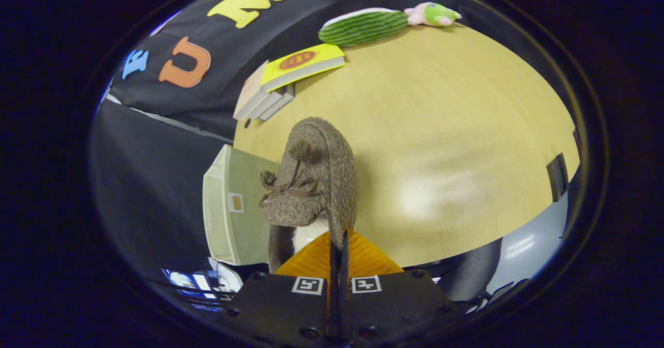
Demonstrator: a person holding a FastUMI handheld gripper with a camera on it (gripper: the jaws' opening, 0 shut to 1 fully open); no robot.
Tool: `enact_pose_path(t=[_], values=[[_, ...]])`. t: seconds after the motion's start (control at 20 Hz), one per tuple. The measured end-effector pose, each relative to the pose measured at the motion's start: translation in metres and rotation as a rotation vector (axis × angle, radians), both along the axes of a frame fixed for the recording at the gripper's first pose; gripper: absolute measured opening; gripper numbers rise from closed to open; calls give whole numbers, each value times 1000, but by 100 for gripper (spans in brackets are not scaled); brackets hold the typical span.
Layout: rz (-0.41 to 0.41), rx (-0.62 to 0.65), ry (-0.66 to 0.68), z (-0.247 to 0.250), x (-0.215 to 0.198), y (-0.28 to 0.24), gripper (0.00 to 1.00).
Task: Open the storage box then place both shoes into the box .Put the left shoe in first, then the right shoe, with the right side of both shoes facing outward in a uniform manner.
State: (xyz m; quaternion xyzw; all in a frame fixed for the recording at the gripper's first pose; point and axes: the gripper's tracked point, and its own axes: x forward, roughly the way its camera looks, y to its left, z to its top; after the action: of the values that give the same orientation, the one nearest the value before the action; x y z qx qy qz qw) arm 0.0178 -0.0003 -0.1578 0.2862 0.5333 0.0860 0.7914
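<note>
The gripper (pixel 340 247), fingers pinched on the shoe (pixel 316 182), has bare table (pixel 441 130) from 12 to 3 o'clock; storage box (pixel 228 208) blocks 9, books (pixel 290 73) 11.

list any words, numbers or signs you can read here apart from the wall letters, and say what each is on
No text here can be quoted.
yellow book: orange oval emblem, its lettering too blurred to read.
storage box: small square tag, nothing legible on it.
gripper: two black-and-white square markers, patterns rather than words; its jaws are shut on the rim of the brown shoe.
</note>
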Motion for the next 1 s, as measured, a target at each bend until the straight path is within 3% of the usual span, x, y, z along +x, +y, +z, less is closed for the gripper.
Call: enact_pose_path(t=[0.2,0.4,0.7,1.0], values=[[75,-1,-131,72,2,71,6],[147,-19,-178,96,3,144,6],[133,-75,-142,63,32,210,6],[73,-102,-7,8,42,212,6]])
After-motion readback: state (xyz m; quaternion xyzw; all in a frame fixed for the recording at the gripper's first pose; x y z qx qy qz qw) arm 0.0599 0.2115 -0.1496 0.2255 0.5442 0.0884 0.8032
